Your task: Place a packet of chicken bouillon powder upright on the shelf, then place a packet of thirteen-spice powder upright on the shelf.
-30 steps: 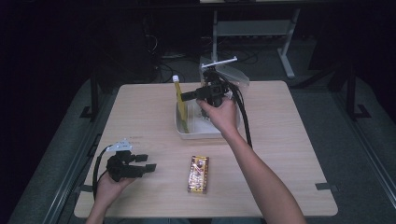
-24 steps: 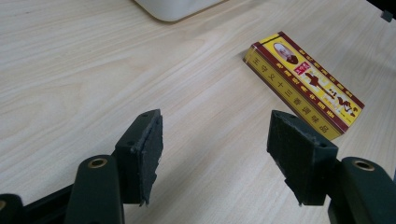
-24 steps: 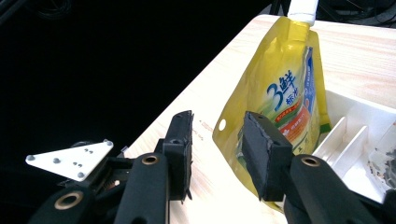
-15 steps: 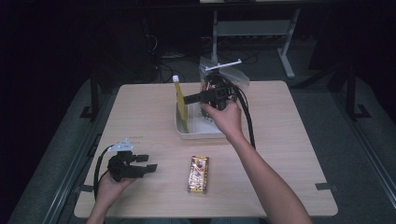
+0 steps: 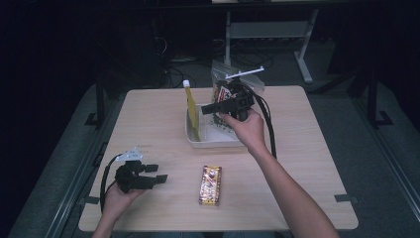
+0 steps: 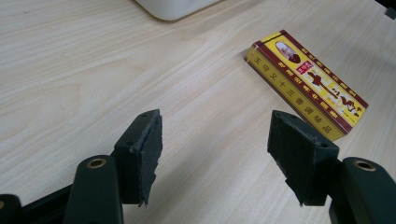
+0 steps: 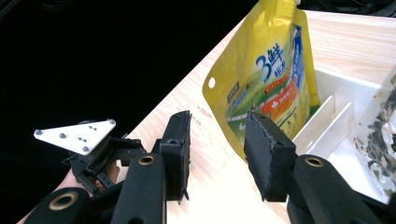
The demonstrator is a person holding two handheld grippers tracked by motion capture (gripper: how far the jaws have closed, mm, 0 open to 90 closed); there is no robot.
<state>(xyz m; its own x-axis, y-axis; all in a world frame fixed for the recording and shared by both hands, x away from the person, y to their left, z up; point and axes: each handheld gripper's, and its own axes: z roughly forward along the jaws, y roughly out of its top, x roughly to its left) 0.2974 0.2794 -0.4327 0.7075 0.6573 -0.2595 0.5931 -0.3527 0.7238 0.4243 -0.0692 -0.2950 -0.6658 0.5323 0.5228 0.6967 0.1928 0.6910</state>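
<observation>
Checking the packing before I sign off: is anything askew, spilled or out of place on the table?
Nothing is spilled or damaged. The yellow spouted pouch stands upright in the white divided bin, a clear bag behind it. One yellow-and-red box lies flat on the table outside the bin.

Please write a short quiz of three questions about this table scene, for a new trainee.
1. True or false: the left claw holds the yellow box.
2. Where does the yellow pouch stand? A) in the white bin B) flat on the table C) in the right claw
3. Which thing lies nearest to the left claw?

Key:
1. False; its pads are apart with only bare table between them.
2. A
3. The yellow box.
</observation>
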